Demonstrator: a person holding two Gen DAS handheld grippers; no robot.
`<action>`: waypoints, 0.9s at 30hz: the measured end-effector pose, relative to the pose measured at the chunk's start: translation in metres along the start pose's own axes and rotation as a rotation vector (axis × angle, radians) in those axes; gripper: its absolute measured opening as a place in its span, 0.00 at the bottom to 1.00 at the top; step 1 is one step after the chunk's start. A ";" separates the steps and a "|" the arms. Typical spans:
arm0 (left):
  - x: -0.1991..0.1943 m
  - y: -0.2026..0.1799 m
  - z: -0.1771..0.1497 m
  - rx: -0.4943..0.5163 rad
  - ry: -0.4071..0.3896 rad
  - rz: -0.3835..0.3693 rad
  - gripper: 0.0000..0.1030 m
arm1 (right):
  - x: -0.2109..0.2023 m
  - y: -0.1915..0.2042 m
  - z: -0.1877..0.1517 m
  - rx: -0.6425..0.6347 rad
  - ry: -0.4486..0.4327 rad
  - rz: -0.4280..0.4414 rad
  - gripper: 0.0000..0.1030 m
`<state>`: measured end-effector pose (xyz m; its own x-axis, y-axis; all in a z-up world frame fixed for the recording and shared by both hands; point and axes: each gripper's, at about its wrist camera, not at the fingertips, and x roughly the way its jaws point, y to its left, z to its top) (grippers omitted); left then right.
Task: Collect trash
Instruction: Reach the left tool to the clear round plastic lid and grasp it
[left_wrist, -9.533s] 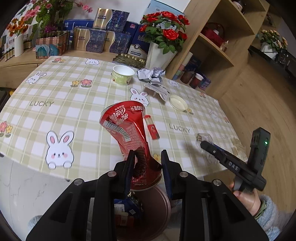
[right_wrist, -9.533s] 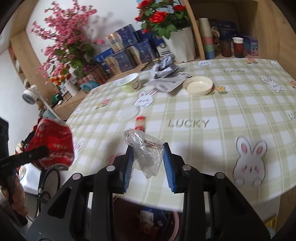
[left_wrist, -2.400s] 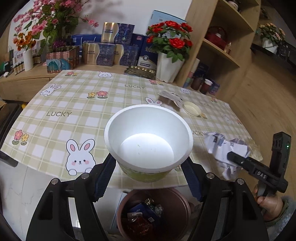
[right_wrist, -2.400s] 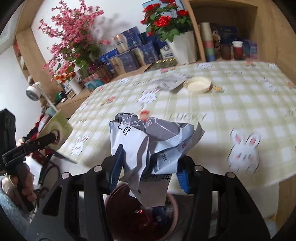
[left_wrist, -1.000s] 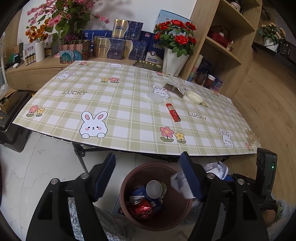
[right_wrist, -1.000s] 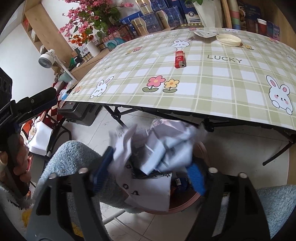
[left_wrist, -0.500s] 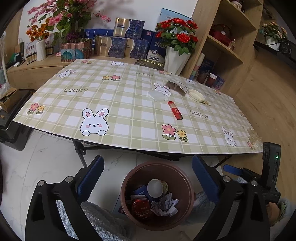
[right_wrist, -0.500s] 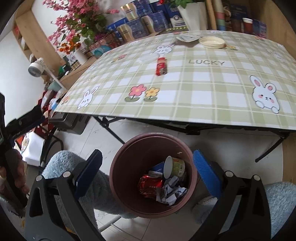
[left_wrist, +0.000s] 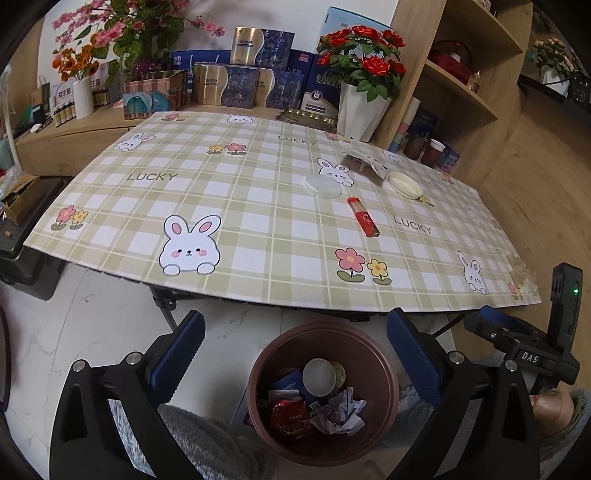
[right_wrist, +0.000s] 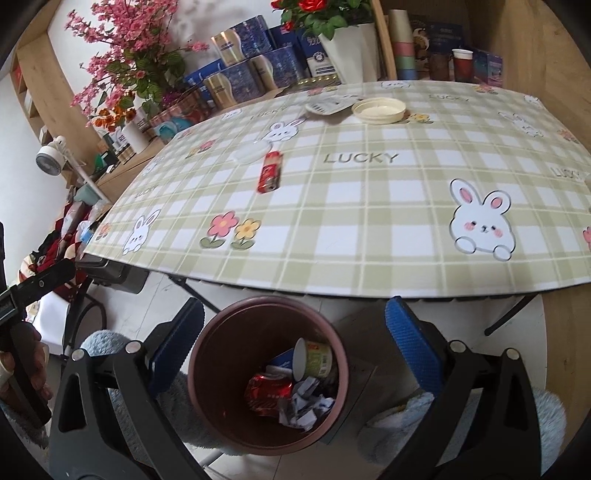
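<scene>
Both grippers were held over the round brown plastic bin (left_wrist: 323, 391) on the floor just off the table's near edge. The left gripper (left_wrist: 295, 350) was still opening, nothing between its jaws; the right gripper (right_wrist: 293, 338) stood wide apart, empty. A crumpled white paper (left_wrist: 338, 410), a red wrapper (right_wrist: 267, 393) and a paper cup (right_wrist: 312, 358) lay in the bin. A red tube (left_wrist: 363, 216) lay toward the right edge of the checked tablecloth (left_wrist: 258, 206).
</scene>
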<state>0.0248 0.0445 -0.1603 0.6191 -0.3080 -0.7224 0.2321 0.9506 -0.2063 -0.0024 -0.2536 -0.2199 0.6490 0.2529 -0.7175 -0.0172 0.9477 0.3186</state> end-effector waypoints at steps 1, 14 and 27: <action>0.004 -0.001 0.003 0.003 0.003 0.002 0.93 | 0.001 -0.003 0.002 0.004 -0.002 -0.004 0.94; 0.137 -0.034 0.106 -0.006 0.115 -0.047 0.93 | 0.025 -0.044 0.030 0.099 -0.022 -0.031 0.94; 0.263 -0.058 0.175 0.005 0.183 0.044 0.88 | 0.049 -0.064 0.049 0.109 -0.011 -0.079 0.94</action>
<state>0.3057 -0.0988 -0.2224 0.4819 -0.2528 -0.8390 0.2112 0.9628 -0.1687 0.0679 -0.3112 -0.2447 0.6532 0.1757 -0.7365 0.1168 0.9377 0.3273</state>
